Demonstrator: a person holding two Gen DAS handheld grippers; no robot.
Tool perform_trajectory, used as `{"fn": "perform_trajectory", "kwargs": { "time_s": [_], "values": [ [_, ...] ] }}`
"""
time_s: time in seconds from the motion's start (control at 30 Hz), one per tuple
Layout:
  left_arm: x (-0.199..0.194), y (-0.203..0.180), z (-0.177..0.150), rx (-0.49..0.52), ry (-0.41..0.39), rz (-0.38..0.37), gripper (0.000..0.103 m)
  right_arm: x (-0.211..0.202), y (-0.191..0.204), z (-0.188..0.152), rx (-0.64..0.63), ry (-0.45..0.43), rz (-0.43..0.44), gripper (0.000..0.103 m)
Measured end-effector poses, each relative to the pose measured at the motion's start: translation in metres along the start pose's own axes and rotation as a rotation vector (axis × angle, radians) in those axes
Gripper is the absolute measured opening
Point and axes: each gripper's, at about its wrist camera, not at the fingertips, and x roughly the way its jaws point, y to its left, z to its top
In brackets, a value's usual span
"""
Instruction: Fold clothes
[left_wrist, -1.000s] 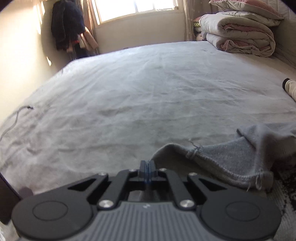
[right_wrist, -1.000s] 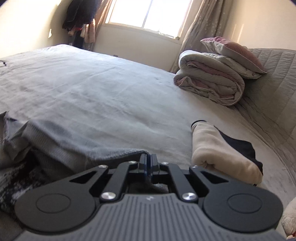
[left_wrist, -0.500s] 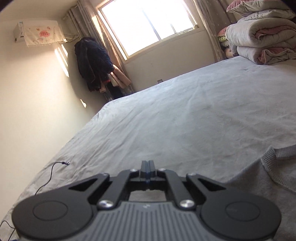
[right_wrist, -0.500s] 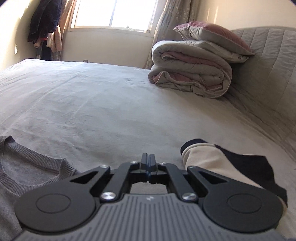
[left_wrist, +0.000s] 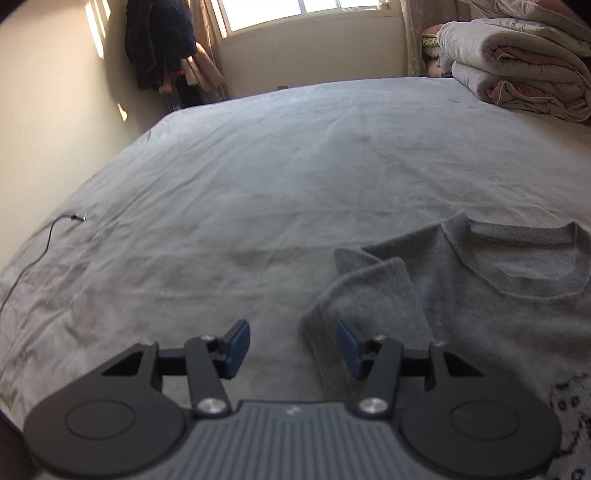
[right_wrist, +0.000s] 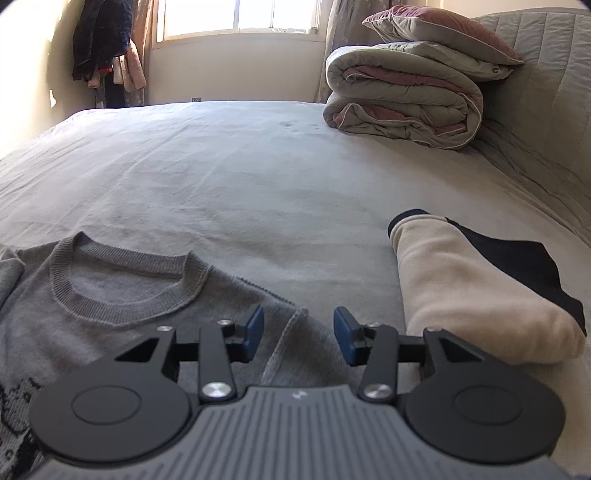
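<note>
A grey knit sweater (left_wrist: 480, 295) lies flat on the bed, neckline facing the window; it also shows in the right wrist view (right_wrist: 122, 295). My left gripper (left_wrist: 291, 347) is open and empty, just above the sweater's left edge, where a sleeve (left_wrist: 373, 295) is folded over the body. My right gripper (right_wrist: 298, 338) is open and empty over the sweater's right shoulder edge (right_wrist: 288, 332). A dark patterned part of the sweater shows at the near edge (right_wrist: 14, 398).
A folded cream and black garment (right_wrist: 472, 288) lies just right of my right gripper. A rolled duvet and pillow (right_wrist: 406, 96) are stacked at the bed's far right by the headboard. A thin cable (left_wrist: 40, 247) lies on the grey bedsheet (left_wrist: 258, 166) at the left. Clothes hang near the window (left_wrist: 162, 44).
Both grippers were shut on the sweater, lifted and laid it flat, and have now opened and let it go. The sweater has gone from bunched to spread out.
</note>
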Motion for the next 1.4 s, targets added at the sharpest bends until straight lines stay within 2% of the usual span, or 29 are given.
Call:
{"fn": "perform_trajectory", "kwargs": {
  "time_s": [0.13,0.27,0.37,0.43,0.47,0.5,0.57,0.67,0.73,0.77,0.8,0.87,0.93,1.03,1.17,1.27,1.33,1.4],
  "values": [
    [-0.021,0.004,-0.024,-0.094,0.075,-0.106,0.054,-0.029,0.000,-0.019,-0.001,0.037,0.003,0.046],
    [-0.037,0.002,-0.045,-0.187,0.118,-0.215,0.054,-0.052,-0.012,-0.044,0.087,0.112,0.026,0.047],
    [-0.046,0.000,-0.063,-0.277,0.100,-0.277,0.053,-0.069,-0.026,-0.065,0.200,0.167,0.070,0.047],
    [-0.047,-0.002,-0.076,-0.339,0.101,-0.323,0.047,-0.077,-0.036,-0.077,0.262,0.195,0.084,0.047],
    [-0.047,-0.003,-0.074,-0.350,0.119,-0.322,0.039,-0.080,-0.039,-0.081,0.274,0.212,0.071,0.047],
    [-0.048,-0.004,-0.071,-0.361,0.121,-0.328,0.036,-0.083,-0.041,-0.082,0.277,0.223,0.056,0.047],
    [-0.054,-0.004,-0.066,-0.380,0.074,-0.361,0.036,-0.088,-0.045,-0.081,0.284,0.227,0.056,0.047],
    [-0.052,-0.009,-0.065,-0.397,0.073,-0.383,0.034,-0.087,-0.052,-0.085,0.329,0.249,0.096,0.047],
    [-0.047,-0.017,-0.067,-0.391,0.079,-0.354,0.025,-0.079,-0.057,-0.090,0.387,0.278,0.155,0.047],
    [-0.046,-0.019,-0.068,-0.388,0.071,-0.328,0.018,-0.076,-0.057,-0.091,0.397,0.284,0.172,0.040],
    [-0.045,-0.021,-0.069,-0.388,0.062,-0.306,0.014,-0.074,-0.055,-0.090,0.390,0.281,0.172,0.021],
    [-0.044,-0.023,-0.069,-0.405,0.044,-0.298,0.005,-0.072,-0.052,-0.087,0.372,0.266,0.170,0.007],
    [-0.044,-0.026,-0.068,-0.404,0.018,-0.281,0.005,-0.073,-0.055,-0.083,0.386,0.237,0.189,0.006],
    [-0.050,-0.029,-0.064,-0.358,-0.055,-0.216,0.004,-0.081,-0.062,-0.072,0.382,0.149,0.150,0.005],
    [-0.066,-0.022,-0.052,-0.312,-0.208,-0.119,0.003,-0.088,-0.085,-0.054,0.422,0.008,0.109,0.004],
    [-0.078,-0.011,-0.044,-0.269,-0.341,-0.015,0.003,-0.088,-0.097,-0.046,0.433,-0.098,0.064,0.004],
    [-0.078,-0.004,-0.041,-0.255,-0.371,0.003,0.003,-0.085,-0.102,-0.047,0.441,-0.136,0.040,0.004],
    [-0.073,0.004,-0.039,-0.262,-0.358,-0.013,0.004,-0.080,-0.105,-0.049,0.454,-0.122,0.038,0.004]
  ]
}}
